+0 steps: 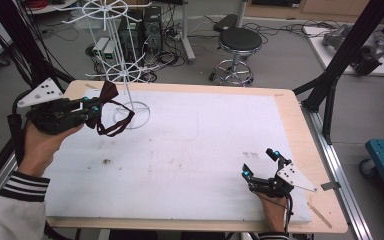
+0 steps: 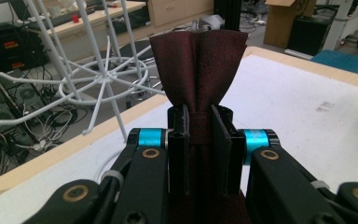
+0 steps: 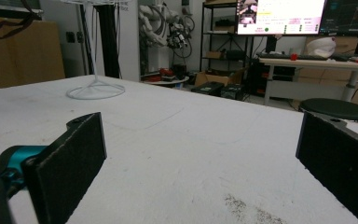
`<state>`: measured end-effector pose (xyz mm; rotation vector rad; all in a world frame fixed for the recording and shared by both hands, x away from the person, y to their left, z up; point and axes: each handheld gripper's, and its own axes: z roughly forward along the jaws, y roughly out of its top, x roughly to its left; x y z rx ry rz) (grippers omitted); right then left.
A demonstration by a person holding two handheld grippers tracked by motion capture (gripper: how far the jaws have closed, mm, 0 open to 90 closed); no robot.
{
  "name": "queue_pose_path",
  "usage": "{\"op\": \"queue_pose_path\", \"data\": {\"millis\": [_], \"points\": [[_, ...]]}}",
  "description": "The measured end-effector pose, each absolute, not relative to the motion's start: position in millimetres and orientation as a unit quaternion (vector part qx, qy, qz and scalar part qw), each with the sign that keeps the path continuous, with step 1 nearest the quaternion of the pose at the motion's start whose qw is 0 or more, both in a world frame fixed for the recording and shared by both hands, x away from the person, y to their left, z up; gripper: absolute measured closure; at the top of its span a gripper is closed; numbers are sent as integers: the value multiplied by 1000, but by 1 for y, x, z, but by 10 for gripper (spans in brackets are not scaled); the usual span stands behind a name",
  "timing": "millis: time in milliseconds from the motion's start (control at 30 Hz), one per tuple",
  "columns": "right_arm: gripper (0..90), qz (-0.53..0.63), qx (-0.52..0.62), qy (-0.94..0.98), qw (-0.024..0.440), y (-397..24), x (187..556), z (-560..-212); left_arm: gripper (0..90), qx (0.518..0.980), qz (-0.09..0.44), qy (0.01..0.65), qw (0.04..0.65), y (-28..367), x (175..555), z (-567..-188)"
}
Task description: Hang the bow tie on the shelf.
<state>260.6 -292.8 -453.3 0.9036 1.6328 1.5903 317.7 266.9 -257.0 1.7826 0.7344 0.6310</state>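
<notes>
Between our left gripper's (image 2: 198, 135) jaws sits a dark red bow tie (image 2: 198, 70) (pinched mid-knot); right gripper (image 1: 262, 164) gapes wide.

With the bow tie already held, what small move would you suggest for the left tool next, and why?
Probably lift the left tool toward the white wire rack. It is shut on the dark red bow tie, whose strap loop hangs free beside the rack's arms.

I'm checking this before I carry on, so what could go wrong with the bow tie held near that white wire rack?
The bow tie is pinched only at its knot by the left gripper, so it may slip. Its hanging strap loop could snag on the white wire rack beside it, and a tug might tip the rack.
</notes>
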Motion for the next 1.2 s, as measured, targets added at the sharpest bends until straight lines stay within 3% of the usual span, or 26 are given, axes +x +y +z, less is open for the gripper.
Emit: {"op": "queue_pose_path", "data": {"millis": [1200], "points": [[8,613,348,625,336,-293,261,-453,772,760,270,318,499,240,377,-245]]}}
